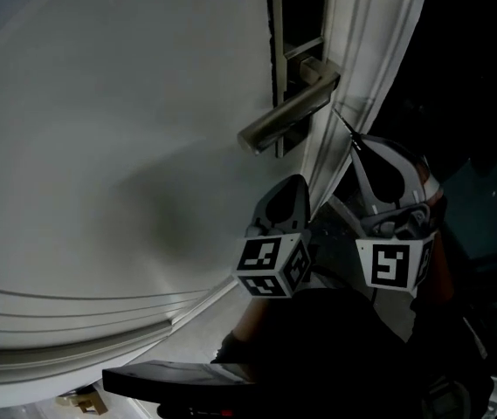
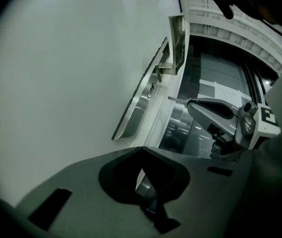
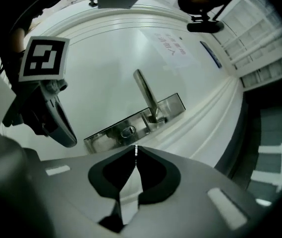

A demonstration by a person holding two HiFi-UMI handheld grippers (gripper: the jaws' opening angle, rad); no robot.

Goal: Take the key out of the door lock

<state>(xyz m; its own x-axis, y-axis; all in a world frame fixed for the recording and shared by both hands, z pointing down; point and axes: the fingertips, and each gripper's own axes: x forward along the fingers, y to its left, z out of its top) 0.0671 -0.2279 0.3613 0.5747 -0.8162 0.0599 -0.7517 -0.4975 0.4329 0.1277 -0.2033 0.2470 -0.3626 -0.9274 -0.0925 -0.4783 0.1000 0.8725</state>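
The key (image 3: 136,150) is pinched edge-on between the closed jaws of the right gripper (image 3: 136,159), clear of the lock (image 3: 127,131) (set in the steel plate (image 3: 101,135) beside the handle (image 3: 145,93)). The left gripper (image 2: 141,153) is seen closed on nothing, near the door (image 2: 71,73)

lever handle (image 1: 287,112): metal, on white door (image 1: 100,147) | paper notice (image 3: 173,47): stuck on door | moulded frame (image 1: 362,51): beside handle

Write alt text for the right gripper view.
The right gripper is shut on a thin bright sliver, likely the key, in front of a steel lock plate with a keyhole and a lever handle on a white door. The left gripper hangs at left.
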